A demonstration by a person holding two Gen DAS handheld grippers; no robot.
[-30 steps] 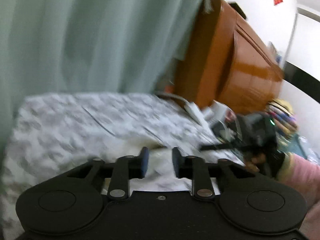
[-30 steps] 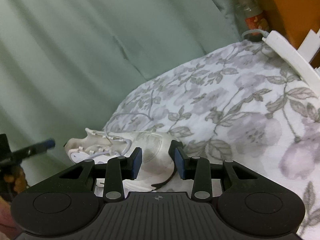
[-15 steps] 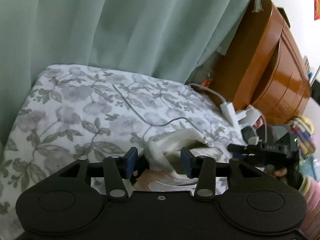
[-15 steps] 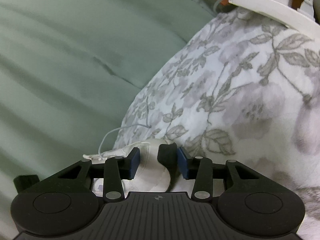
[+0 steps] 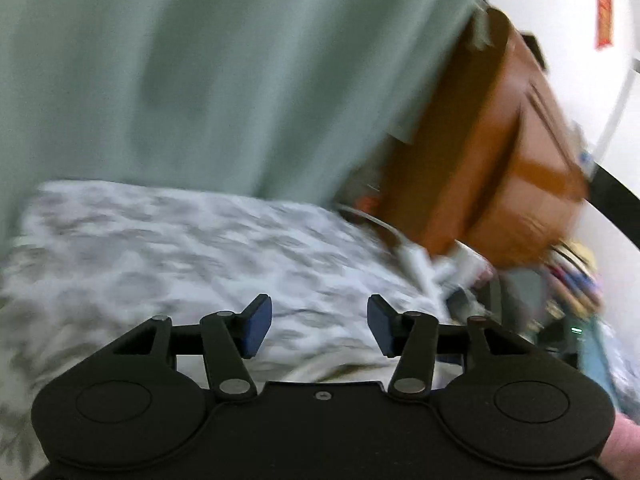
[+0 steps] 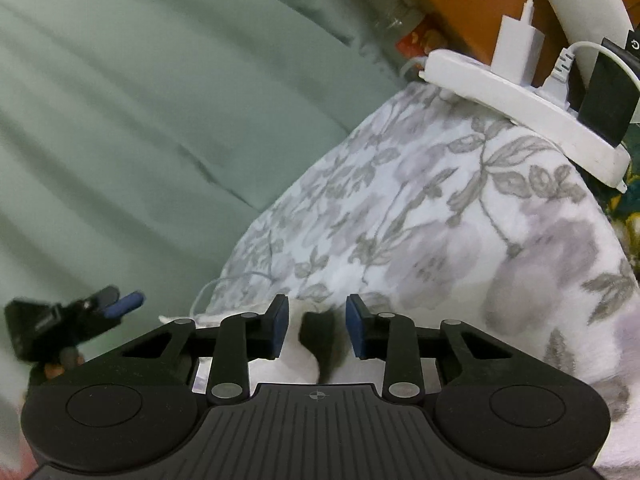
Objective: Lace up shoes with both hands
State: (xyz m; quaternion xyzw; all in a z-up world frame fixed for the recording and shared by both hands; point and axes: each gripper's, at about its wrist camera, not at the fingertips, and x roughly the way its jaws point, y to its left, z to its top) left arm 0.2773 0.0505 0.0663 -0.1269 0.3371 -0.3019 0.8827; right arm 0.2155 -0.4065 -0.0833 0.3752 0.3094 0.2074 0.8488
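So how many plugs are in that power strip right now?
3. On the power strip: a white charger nearest the curtain, a small grey plug in the middle, and a black adapter at the near end. More may be hidden behind them.

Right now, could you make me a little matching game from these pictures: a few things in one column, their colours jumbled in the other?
Things:
1. curtain
2. power strip
3. cabinet
4. tool pads

Colours:
A. blue
B. white
C. pale green
D. orange-brown

Pairs: 1-C, 2-B, 3-D, 4-A
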